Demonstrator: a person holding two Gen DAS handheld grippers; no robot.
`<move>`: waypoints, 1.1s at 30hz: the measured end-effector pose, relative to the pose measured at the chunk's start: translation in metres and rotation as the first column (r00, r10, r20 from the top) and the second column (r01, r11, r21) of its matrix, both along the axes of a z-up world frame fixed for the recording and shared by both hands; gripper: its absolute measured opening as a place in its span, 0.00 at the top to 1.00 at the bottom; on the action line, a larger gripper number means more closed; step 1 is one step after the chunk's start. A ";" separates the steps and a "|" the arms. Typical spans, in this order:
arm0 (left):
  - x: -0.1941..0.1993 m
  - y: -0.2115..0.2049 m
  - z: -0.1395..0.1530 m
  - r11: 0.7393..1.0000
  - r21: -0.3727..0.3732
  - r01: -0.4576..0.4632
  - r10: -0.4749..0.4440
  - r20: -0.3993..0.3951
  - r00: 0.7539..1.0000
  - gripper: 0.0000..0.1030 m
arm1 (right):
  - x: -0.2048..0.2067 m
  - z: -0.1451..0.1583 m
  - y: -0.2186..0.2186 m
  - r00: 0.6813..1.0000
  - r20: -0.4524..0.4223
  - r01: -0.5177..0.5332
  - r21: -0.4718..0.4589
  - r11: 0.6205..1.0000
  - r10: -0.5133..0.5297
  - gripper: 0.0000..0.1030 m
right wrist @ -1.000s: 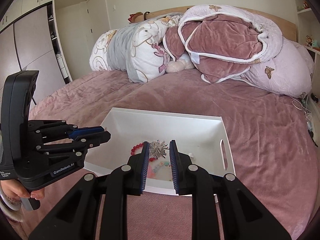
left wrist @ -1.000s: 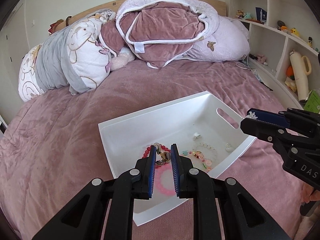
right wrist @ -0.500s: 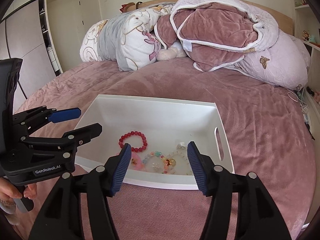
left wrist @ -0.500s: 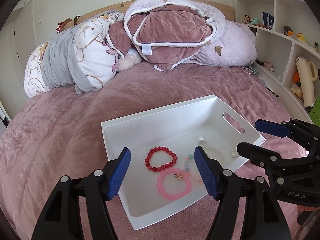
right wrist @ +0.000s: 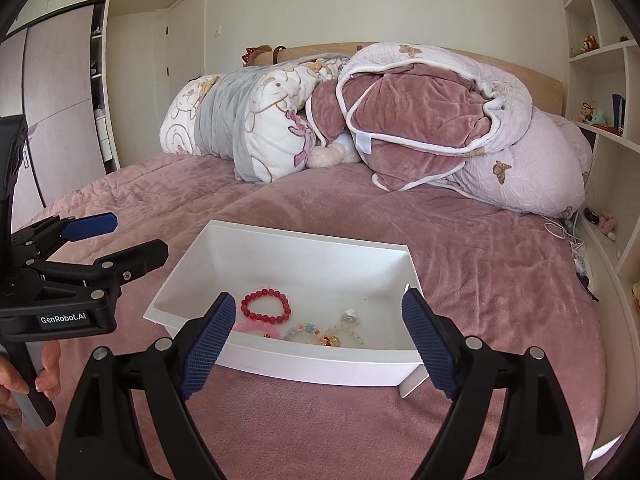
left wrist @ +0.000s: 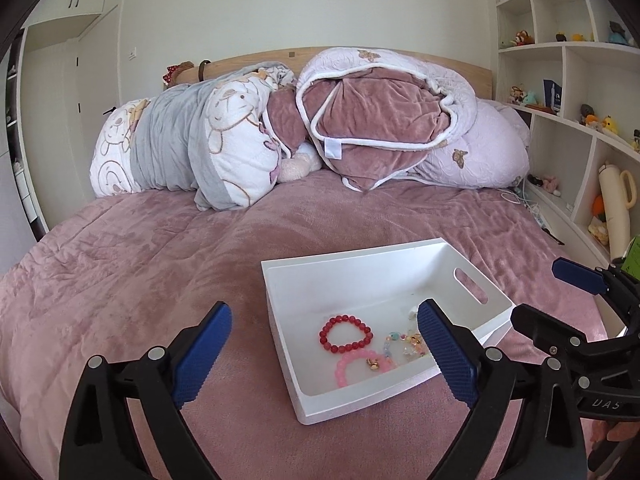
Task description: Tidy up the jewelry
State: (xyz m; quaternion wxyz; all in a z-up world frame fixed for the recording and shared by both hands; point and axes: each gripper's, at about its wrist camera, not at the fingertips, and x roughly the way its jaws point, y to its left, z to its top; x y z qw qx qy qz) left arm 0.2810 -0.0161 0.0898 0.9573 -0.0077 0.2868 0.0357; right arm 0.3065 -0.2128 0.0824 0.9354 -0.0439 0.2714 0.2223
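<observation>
Seemingly near done, the left gripper (left wrist: 324, 354) and right gripper (right wrist: 316, 338) are both opening, nothing between them, while the bracelets (right wrist: 267, 304) lie inside the white bin (right wrist: 280, 248) on the bed (right wrist: 460, 240)

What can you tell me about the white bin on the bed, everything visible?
The white bin is a smooth, plastic-looking tray with sloped walls and an oval handle slot in one end. It sits upright on the mauve bedspread, open-topped. Inside lie a red bead bracelet, a pink bead bracelet with a gold charm, and a pastel beaded strand beside small pale pieces. Nothing grips it.
</observation>
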 end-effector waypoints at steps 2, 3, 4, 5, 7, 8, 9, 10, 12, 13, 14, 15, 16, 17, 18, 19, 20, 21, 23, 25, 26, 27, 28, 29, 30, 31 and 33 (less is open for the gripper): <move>-0.011 0.000 -0.001 1.000 0.002 -0.013 0.012 0.028 1.000 0.08 | -0.007 -0.002 -0.004 1.000 0.015 0.013 0.017 1.000 -0.013 0.18; -0.016 -0.001 -0.002 1.000 0.014 -0.024 0.023 0.043 0.999 0.08 | -0.010 -0.004 -0.006 1.000 0.019 0.016 0.022 1.000 -0.017 0.18; -0.020 -0.001 -0.004 0.999 0.021 -0.028 0.027 0.056 0.998 0.07 | -0.013 -0.006 -0.008 1.000 0.022 0.018 0.029 0.999 -0.019 0.18; -0.024 -0.001 -0.007 0.999 0.024 -0.029 0.028 0.061 0.998 0.06 | -0.015 -0.009 -0.010 1.000 0.023 0.019 0.037 0.999 -0.020 0.18; -0.029 -0.001 -0.014 0.999 0.016 -0.032 0.031 0.061 0.998 0.04 | -0.019 -0.015 -0.013 1.000 0.018 0.018 0.045 0.999 -0.019 0.17; -0.031 0.000 -0.018 1.000 0.007 -0.030 0.030 0.055 0.998 0.04 | -0.021 -0.019 -0.014 1.000 0.016 0.018 0.044 0.999 -0.019 0.17; -0.032 0.001 -0.022 1.000 -0.007 -0.026 0.026 0.049 0.998 0.04 | -0.023 -0.022 -0.014 1.000 0.012 0.020 0.042 0.999 -0.020 0.17; -0.033 0.002 -0.027 0.999 -0.021 -0.024 0.025 0.045 0.999 0.04 | -0.023 -0.026 -0.015 1.000 0.005 0.020 0.040 0.999 -0.020 0.17; -0.035 0.003 -0.036 0.999 -0.036 -0.023 0.024 0.029 0.999 0.04 | -0.025 -0.034 -0.017 1.000 -0.011 0.017 0.036 0.999 -0.016 0.17; -0.035 0.003 -0.041 0.999 -0.035 -0.024 0.025 0.019 1.000 0.04 | -0.025 -0.038 -0.017 1.000 -0.017 0.017 0.030 0.999 -0.017 0.17; -0.035 0.003 -0.044 0.999 -0.028 -0.030 0.030 0.012 0.999 0.04 | -0.026 -0.041 -0.018 1.000 -0.021 0.017 0.025 1.000 -0.017 0.17; -0.035 0.003 -0.048 0.999 -0.020 -0.033 0.033 0.005 0.999 0.04 | -0.027 -0.044 -0.019 1.000 -0.025 0.016 0.022 1.000 -0.016 0.17; -0.035 0.003 -0.052 0.999 -0.012 -0.036 0.036 -0.002 0.999 0.04 | -0.027 -0.046 -0.020 1.000 -0.026 0.016 0.020 1.000 -0.015 0.17; -0.036 0.003 -0.055 0.999 -0.004 -0.038 0.038 -0.006 0.999 0.04 | -0.027 -0.048 -0.020 0.999 -0.028 0.016 0.017 1.000 -0.015 0.17; -0.035 0.003 -0.057 0.999 0.004 -0.038 0.038 -0.011 0.999 0.04 | -0.028 -0.049 -0.020 0.999 -0.030 0.016 0.014 1.000 -0.015 0.17; -0.035 0.003 -0.059 0.999 0.013 -0.039 0.039 -0.016 0.999 0.04 | -0.028 -0.050 -0.020 0.999 -0.031 0.015 0.013 1.000 -0.015 0.17; -0.035 0.002 -0.060 0.999 0.023 -0.042 0.042 -0.019 0.999 0.04 | -0.028 -0.050 -0.020 0.999 -0.030 0.014 0.014 1.000 -0.014 0.17; -0.034 0.002 -0.061 0.998 0.033 -0.045 0.045 -0.023 0.999 0.04 | -0.028 -0.051 -0.020 0.999 -0.033 0.013 0.014 1.000 -0.013 0.17; -0.033 0.001 -0.063 0.997 0.053 -0.056 0.057 -0.026 0.998 0.04 | -0.027 -0.051 -0.019 0.999 -0.036 0.011 0.013 1.000 -0.011 0.17; -0.032 0.002 -0.062 0.997 0.056 -0.057 0.058 -0.030 0.998 0.04 | -0.028 -0.051 -0.017 0.999 -0.034 0.009 0.008 1.000 -0.009 0.17; -0.032 0.002 -0.062 0.997 0.055 -0.056 0.058 -0.030 0.998 0.04 | -0.028 -0.052 -0.016 0.999 -0.034 0.008 0.006 1.000 -0.008 0.17; -0.031 0.002 -0.063 0.997 0.059 -0.056 0.058 -0.030 0.998 0.04 | -0.027 -0.052 -0.016 0.999 -0.035 0.008 0.006 1.000 -0.008 0.17; -0.032 0.002 -0.062 0.996 0.064 -0.057 0.059 -0.028 0.998 0.04 | -0.026 -0.051 -0.016 0.999 -0.037 0.008 0.008 1.000 -0.008 0.17; -0.031 0.001 -0.062 0.996 0.067 -0.056 0.058 -0.026 0.998 0.04 | -0.027 -0.051 -0.016 0.999 -0.035 0.009 0.008 1.000 -0.009 0.17; -0.031 0.001 -0.063 0.996 0.068 -0.055 0.056 -0.024 0.998 0.04 | -0.026 -0.051 -0.016 0.999 -0.035 0.010 0.009 1.000 -0.009 0.17; -0.031 0.001 -0.063 0.996 0.070 -0.054 0.056 -0.023 0.998 0.04 | -0.026 -0.051 -0.016 0.999 -0.036 0.009 0.010 1.000 -0.008 0.17; -0.031 0.001 -0.063 0.996 0.070 -0.053 0.054 -0.023 0.998 0.04 | -0.025 -0.052 -0.016 0.999 -0.037 0.010 0.010 1.000 -0.009 0.17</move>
